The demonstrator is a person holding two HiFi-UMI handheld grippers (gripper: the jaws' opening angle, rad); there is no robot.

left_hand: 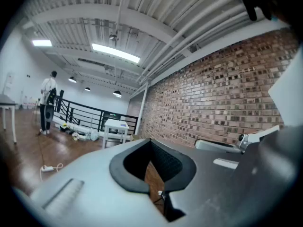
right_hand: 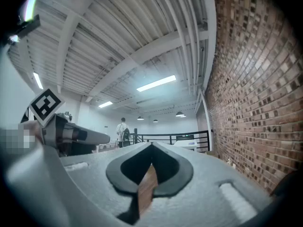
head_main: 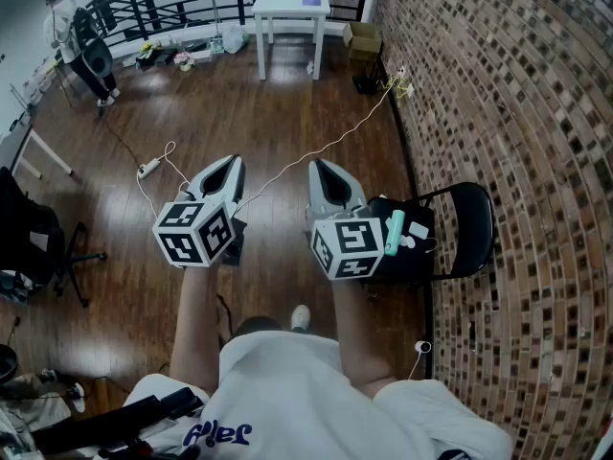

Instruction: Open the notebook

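We held the left gripper (head_main: 233, 164) and right gripper (head_main: 320, 168) level, side by side, both clenched on nothing — probably just waiting — since no notebook showed anywhere, only a black chair (head_main: 471, 226) at three o'clock.

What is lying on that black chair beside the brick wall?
On the chair lie a teal object and a small white item. The right tongs cover the seat's left part, so anything there is hidden.
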